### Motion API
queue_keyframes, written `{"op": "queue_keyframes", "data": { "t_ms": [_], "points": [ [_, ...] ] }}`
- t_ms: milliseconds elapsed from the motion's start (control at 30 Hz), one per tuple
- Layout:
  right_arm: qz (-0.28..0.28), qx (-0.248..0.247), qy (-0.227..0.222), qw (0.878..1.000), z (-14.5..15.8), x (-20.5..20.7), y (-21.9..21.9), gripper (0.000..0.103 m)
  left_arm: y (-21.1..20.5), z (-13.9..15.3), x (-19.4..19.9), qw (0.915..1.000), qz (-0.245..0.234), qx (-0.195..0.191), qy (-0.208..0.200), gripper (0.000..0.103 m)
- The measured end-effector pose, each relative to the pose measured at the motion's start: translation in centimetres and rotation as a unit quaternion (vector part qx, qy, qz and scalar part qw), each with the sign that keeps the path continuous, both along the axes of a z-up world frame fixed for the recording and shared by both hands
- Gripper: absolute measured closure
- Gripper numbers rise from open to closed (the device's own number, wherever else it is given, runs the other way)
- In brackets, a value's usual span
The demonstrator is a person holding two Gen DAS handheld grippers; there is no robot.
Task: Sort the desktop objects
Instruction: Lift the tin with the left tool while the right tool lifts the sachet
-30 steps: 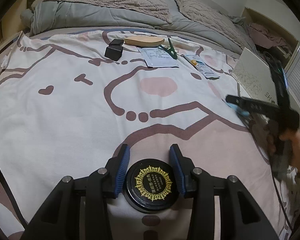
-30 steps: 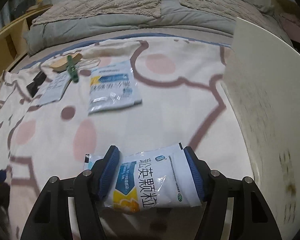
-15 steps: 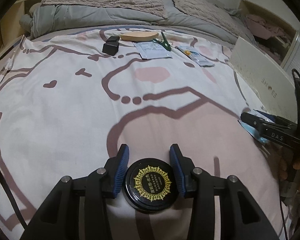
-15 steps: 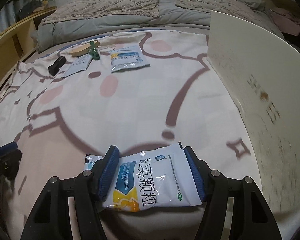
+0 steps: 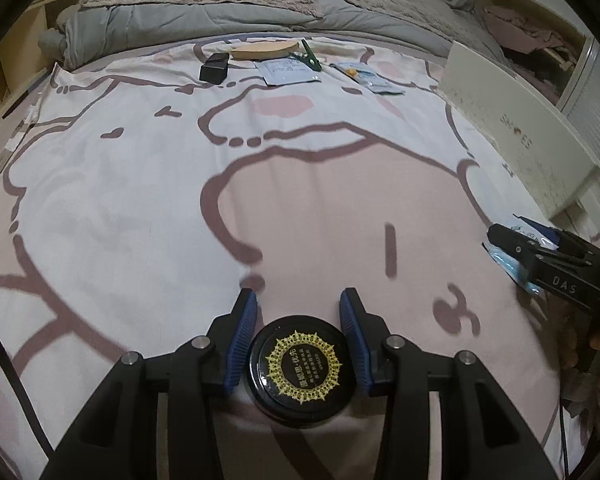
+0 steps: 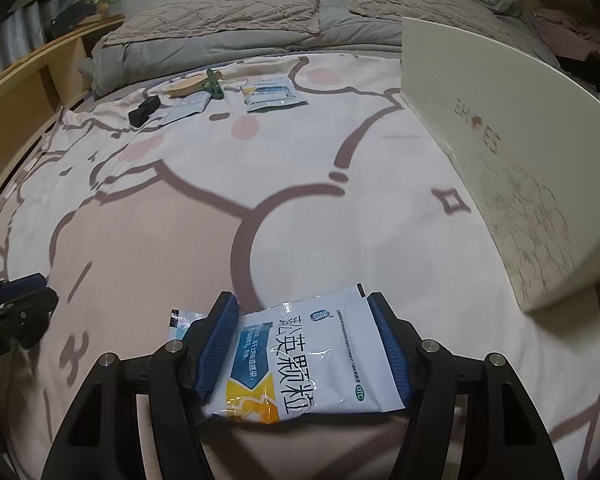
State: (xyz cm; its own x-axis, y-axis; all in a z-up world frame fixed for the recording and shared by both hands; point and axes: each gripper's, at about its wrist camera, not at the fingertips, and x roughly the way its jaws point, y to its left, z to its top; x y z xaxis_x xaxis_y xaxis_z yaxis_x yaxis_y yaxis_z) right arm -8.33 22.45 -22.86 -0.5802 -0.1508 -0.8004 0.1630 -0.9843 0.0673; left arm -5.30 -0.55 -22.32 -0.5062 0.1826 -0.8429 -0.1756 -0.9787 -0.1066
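So the left gripper point(image 5: 300, 330) is pinching a black round tin point(image 5: 302, 372) by its sides, and the right gripper point(image 6: 306, 340) is clamped across a white medicine sachet point(image 6: 304, 354). Both are held above the bedsheet point(image 5: 140, 200), on the near side of the white shoe box point(image 6: 500, 140). My worry: the tin's curved wall could squirt out of those flat pads, and the floppy sachet may buckle or slide loose. The two grippers also sit close enough to bump.
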Motion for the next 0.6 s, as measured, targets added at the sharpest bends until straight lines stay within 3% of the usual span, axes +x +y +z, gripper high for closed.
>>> {"op": "queue_keyframes", "data": {
  "t_ms": [67, 233, 600],
  "points": [
    [0.0, -0.001, 0.0, 1.0, 0.0, 0.9, 0.1, 0.036, 0.2, 0.0, 0.8, 1.0, 0.001, -0.004, -0.001, 0.061],
    [0.001, -0.007, 0.0, 1.0, 0.0, 2.7, 0.3, 0.036, 1.1, 0.4, 1.4, 0.9996, -0.01, -0.018, -0.02, 0.041],
    [-0.003, -0.007, 0.004, 1.0, 0.0, 3.7, 0.2, 0.036, 0.3, 1.1, 5.5, 0.9989, 0.005, -0.033, -0.033, 0.036]
  ]
}}
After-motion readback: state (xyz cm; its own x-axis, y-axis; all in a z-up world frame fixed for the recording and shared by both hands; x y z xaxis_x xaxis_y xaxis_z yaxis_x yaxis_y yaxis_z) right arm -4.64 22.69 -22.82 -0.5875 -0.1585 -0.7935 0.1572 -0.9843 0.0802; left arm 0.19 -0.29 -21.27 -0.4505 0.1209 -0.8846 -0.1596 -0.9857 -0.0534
